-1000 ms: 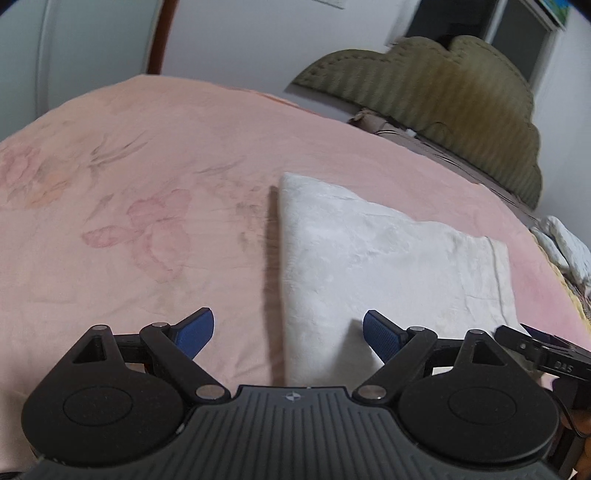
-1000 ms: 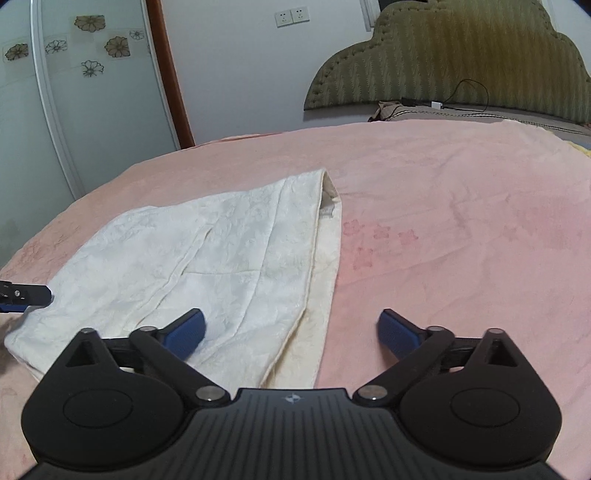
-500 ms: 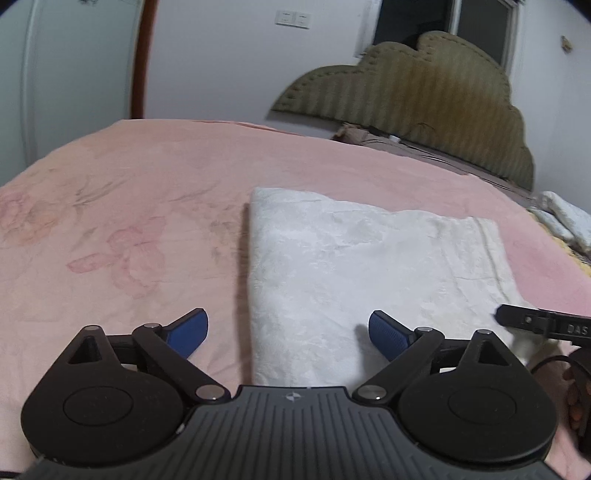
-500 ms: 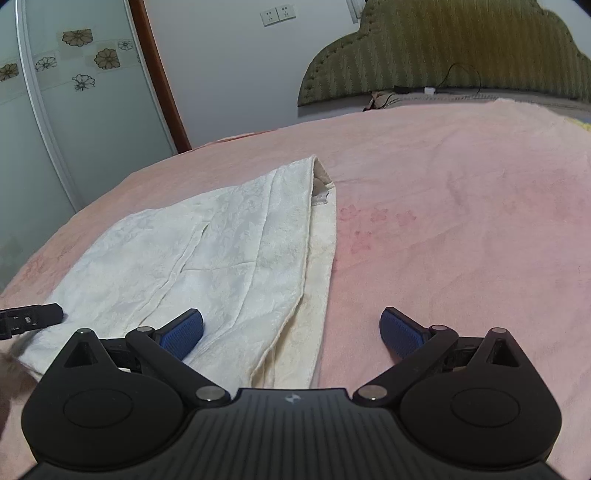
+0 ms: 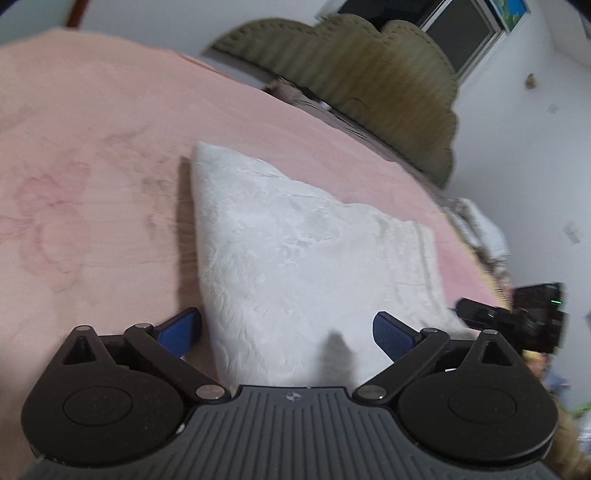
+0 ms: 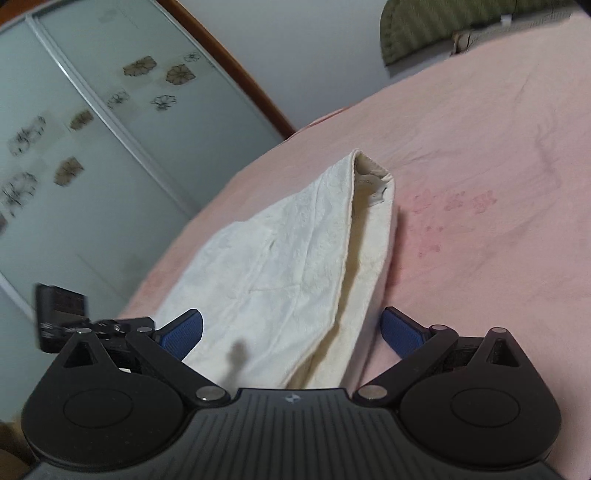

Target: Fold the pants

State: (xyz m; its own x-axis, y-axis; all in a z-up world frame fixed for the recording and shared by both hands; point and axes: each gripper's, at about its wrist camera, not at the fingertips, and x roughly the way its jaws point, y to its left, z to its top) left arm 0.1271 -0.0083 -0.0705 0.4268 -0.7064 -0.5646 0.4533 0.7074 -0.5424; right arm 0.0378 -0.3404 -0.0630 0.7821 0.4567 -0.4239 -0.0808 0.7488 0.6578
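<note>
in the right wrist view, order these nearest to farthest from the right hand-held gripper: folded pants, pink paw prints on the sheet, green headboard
From the right hand-held gripper:
1. Folded pants, lying between its open fingers and running ahead to the left.
2. Pink paw prints, ahead on the right of the sheet.
3. Green headboard, at the far top edge.

The near edge of the folded white pants is hidden behind the left gripper's body, and likewise in the right wrist view. The green headboard is motion-blurred there; the right view's top edge cuts it off.
</note>
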